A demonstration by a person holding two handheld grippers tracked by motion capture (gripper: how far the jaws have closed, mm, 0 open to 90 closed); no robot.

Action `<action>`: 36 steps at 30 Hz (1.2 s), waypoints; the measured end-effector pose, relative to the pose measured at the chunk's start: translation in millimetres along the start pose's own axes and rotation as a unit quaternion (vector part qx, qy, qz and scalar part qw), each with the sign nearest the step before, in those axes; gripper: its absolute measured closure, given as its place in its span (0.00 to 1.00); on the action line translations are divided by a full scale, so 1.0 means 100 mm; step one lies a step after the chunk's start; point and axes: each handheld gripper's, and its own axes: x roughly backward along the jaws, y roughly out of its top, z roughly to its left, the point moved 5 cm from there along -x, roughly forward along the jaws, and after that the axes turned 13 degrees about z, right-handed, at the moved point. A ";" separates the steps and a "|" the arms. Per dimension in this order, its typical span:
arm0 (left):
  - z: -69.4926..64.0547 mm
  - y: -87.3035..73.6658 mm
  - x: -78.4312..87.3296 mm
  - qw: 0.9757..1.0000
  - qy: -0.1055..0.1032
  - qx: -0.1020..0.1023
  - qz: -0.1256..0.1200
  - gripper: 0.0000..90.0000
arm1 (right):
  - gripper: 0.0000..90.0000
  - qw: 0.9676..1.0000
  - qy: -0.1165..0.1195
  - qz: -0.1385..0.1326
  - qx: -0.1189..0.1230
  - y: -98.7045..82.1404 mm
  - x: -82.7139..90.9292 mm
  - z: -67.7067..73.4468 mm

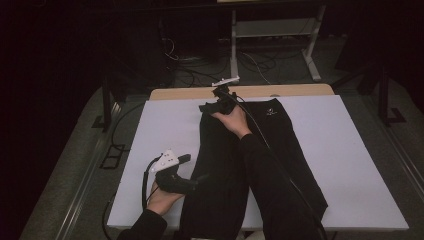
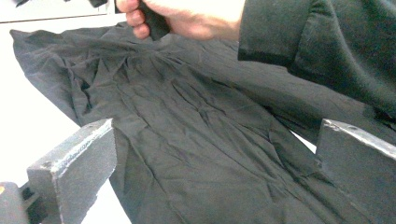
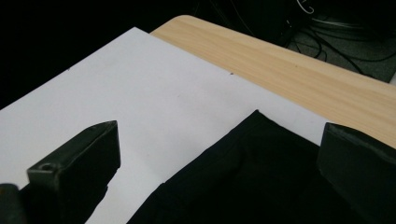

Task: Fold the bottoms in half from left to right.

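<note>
1. High view: a black garment (image 1: 235, 165) lies spread on a white sheet (image 1: 150, 135) that covers the worktop, running from near the far edge to the near edge, about the middle of the sheet.
2. A bare strip of the wooden table (image 1: 295, 90) shows along the far edge, beyond the sheet.
3. The right gripper (image 1: 212, 106) sits at the garment's far left corner, near the far edge, with the person's right hand (image 1: 232, 119) resting on the cloth.
4. In the right gripper view its jaws stand spread, the garment's corner (image 3: 254, 168) lying between them and not pinched.
5. The left gripper (image 1: 192, 182) is at the garment's left edge, towards the near left corner of the sheet, held by the left hand (image 1: 160, 197).
6. In the left gripper view its jaws are wide apart over wrinkled cloth (image 2: 196, 140), gripping nothing; the right hand (image 2: 187, 18) and dark sleeve (image 2: 327, 42) show beyond.
</note>
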 end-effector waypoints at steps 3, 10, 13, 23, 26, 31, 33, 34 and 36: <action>0.00 0.00 0.00 1.000 -0.001 0.000 0.000 0.00 | 0.00 1.000 -0.006 0.006 0.000 -0.01 -0.07 0.02; 0.00 0.00 0.01 1.000 -0.002 -0.001 -0.002 0.00 | 0.07 0.999 -0.018 0.032 -0.006 -0.08 -0.25 0.06; 0.00 0.00 0.01 1.000 -0.002 -0.001 -0.002 0.00 | 0.10 0.999 -0.022 0.034 -0.005 -0.08 -0.29 0.07; 0.01 0.01 0.00 1.000 -0.002 0.000 -0.001 0.00 | 0.19 0.998 -0.054 0.038 -0.005 -0.07 -0.37 0.05; 0.01 0.01 0.00 1.000 -0.002 0.001 -0.002 0.00 | 0.21 0.998 -0.055 0.039 -0.008 -0.07 -0.39 0.04; 0.01 0.01 0.00 1.000 -0.003 -0.001 -0.002 0.00 | 0.26 0.997 -0.060 0.046 -0.006 -0.08 -0.46 0.03; 0.01 0.01 0.00 1.000 -0.003 0.000 -0.002 0.00 | 0.28 0.997 -0.061 0.047 -0.007 -0.09 -0.48 0.02; 0.01 0.01 0.00 1.000 -0.004 0.000 -0.002 0.00 | 0.28 0.997 -0.061 0.047 -0.007 -0.09 -0.48 0.02; 0.01 0.01 0.00 1.000 -0.004 -0.001 -0.001 0.00 | 0.29 0.997 -0.059 0.047 -0.008 -0.10 -0.50 0.01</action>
